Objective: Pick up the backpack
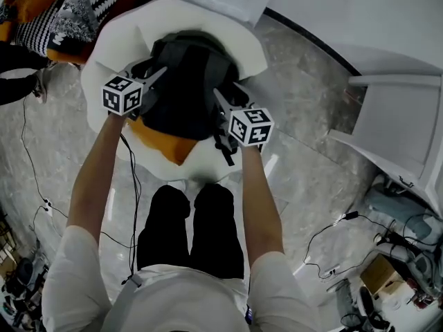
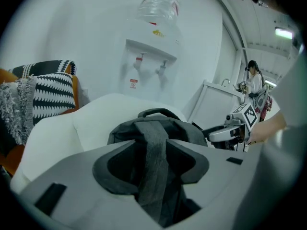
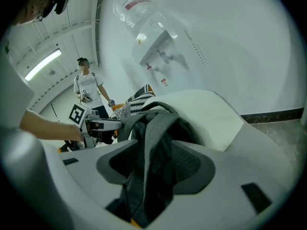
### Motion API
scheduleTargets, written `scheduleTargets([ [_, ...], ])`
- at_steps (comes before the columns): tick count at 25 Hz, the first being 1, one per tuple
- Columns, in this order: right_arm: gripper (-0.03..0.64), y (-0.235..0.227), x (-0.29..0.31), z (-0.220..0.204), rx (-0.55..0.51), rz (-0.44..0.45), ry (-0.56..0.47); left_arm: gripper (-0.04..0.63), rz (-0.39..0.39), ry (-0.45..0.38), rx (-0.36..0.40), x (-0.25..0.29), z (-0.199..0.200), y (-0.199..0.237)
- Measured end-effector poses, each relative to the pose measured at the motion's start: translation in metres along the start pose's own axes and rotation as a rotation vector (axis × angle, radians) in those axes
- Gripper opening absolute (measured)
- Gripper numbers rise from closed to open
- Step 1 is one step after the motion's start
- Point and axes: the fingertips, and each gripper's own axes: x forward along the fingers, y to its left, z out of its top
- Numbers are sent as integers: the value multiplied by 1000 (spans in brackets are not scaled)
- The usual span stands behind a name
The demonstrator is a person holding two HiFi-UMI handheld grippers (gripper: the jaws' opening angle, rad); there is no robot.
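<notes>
Grey marble floor (image 1: 304, 164) surrounds a white cushioned seat (image 1: 114, 40), where the black backpack (image 1: 185, 81) rests partly over an orange cushion (image 1: 166, 140). Its long axis runs near to far, with the carry handle (image 2: 158, 113) at the far end. It lies straight ahead, between the 2 grippers, neither one nearer. The left gripper (image 1: 151, 80) has its jaws apart, with 1 shoulder strap (image 2: 153, 147) running loose between them. The right gripper (image 1: 225, 102) is likewise spread around the other strap (image 3: 153, 143). Closing on those straps looks like the next need. What the backpack holds cannot be seen.
</notes>
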Motion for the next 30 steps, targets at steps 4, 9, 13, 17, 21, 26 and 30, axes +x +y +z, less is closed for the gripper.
scheduleTargets([
  [4,194,-1,12,-1,13,14,-1,178,-25,-2,6,5,0,-2],
  [9,193,-2,25,-5,31,19,0,178,-45,4,16,12,-6,-2],
  [13,193,-2,32,-7,39,28,-5,144,-64,-4,31,15,-4,-5],
  [17,192,4,38,-5,67,70,-9,114,-78,0,36,16,-5,-8],
  [21,143,10,39,0,66,76,-19,100,-79,5,52,14,-3,-9],
  [26,67,11,33,6,65,66,-26,74,-80,-3,49,7,1,-13],
  [30,63,17,25,14,48,65,-21,63,-76,-3,47,0,8,-18],
])
